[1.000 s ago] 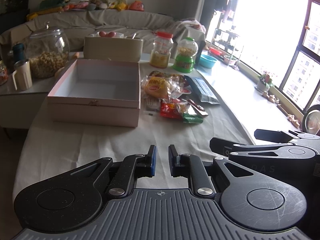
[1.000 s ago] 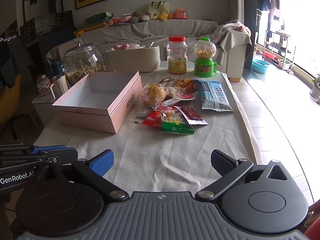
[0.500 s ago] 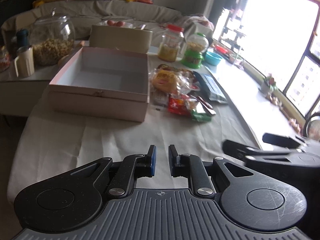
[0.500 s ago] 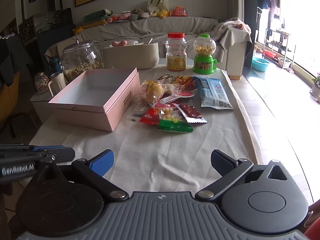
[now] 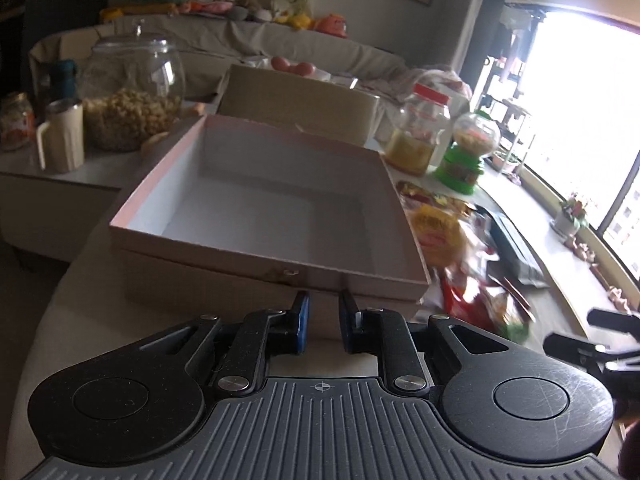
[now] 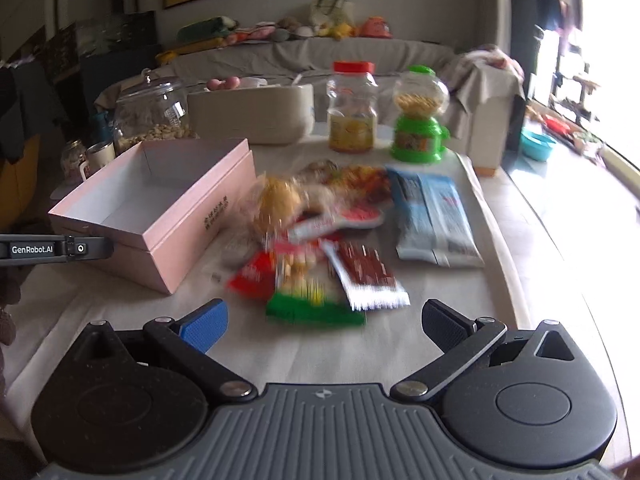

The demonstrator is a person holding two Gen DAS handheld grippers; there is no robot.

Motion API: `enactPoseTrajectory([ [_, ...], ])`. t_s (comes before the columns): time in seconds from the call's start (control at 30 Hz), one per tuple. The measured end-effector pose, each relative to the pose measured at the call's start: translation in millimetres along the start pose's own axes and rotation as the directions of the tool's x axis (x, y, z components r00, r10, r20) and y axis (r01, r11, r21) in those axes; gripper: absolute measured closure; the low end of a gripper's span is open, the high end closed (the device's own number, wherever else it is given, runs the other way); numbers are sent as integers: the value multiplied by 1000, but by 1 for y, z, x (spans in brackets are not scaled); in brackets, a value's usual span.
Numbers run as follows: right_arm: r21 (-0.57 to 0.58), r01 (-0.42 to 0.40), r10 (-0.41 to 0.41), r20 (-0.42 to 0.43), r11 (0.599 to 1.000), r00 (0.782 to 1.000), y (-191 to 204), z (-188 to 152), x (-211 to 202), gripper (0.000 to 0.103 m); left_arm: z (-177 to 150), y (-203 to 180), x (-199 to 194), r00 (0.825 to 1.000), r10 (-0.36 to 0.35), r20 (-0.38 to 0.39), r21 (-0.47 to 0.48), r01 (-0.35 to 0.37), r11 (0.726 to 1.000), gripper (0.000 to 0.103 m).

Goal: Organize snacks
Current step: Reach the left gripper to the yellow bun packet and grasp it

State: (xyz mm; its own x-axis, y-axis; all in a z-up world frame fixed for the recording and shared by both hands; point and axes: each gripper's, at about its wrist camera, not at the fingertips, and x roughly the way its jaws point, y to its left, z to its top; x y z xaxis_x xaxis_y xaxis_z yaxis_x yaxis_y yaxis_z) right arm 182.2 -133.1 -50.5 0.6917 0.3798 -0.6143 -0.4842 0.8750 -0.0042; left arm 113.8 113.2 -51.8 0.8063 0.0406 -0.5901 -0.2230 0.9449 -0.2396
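Looking along the left tongs [image 5: 322, 322]: jaws narrow, having just opened a touch, nothing between them — the empty pink box [image 5: 264, 196] sits just ahead on the bench [image 5: 72, 312]. Right wrist view: right tongs [image 6: 325, 322] wide, empty; snack packets [image 6: 320, 240] lie heaped beside the box, near the tongs.

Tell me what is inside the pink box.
The pink box holds nothing that shows: its white floor and inner walls are bare in both views. The near wall hides a thin strip of floor along the front edge.
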Motion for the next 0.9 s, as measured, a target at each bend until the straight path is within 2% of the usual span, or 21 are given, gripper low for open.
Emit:
enactPoseTrajectory([
  [0.13,-19,-42,42,15,999,999,2,38,43,0,18,13,34,999,53,5,-11,-53,999,84],
  [0.17,-33,-26,26,5,999,1000,2,49,56,0,24,16,42,998,64,3,-15,-64,998,84],
  [0.3,56,-80,78,39,995,996,-2,73,99,1,42,28,69,996,74,-50,-51,-76,996,84],
  [0.33,53,-78,77,37,996,996,-4,79,109,6,45,31,73,996,62,-67,-59,-66,996,84],
  [0.37,59,-103,101,26,993,995,-5,81,117,15,46,31,74,995,54,-78,-61,-59,996,84],
  [0.43,92,-163,166,-30,982,986,-3,77,129,24,45,33,74,994,55,-95,-49,-60,997,84],
  [0.53,51,-241,244,-74,969,967,14,61,124,25,42,37,74,991,39,-130,-45,-45,998,84],
  [0.57,48,-288,292,-92,956,952,21,55,119,27,41,39,72,990,32,-135,-49,-39,998,84],
  [0.63,72,-403,409,-138,912,902,32,43,111,28,39,38,68,990,24,-140,-50,-32,998,84],
  [0.67,63,-438,443,-144,897,885,37,38,104,27,40,39,66,990,17,-140,-52,-24,998,84],
  [0.8,20,-522,518,-163,853,840,43,32,80,25,40,35,53,993,-7,-121,-46,1,999,84],
  [0.83,6,-530,524,-155,848,837,41,33,74,20,40,33,50,993,-10,-114,-46,5,999,84],
  [0.9,-24,-498,493,-112,867,863,38,36,64,17,43,31,44,995,-36,-91,-43,32,999,84],
])
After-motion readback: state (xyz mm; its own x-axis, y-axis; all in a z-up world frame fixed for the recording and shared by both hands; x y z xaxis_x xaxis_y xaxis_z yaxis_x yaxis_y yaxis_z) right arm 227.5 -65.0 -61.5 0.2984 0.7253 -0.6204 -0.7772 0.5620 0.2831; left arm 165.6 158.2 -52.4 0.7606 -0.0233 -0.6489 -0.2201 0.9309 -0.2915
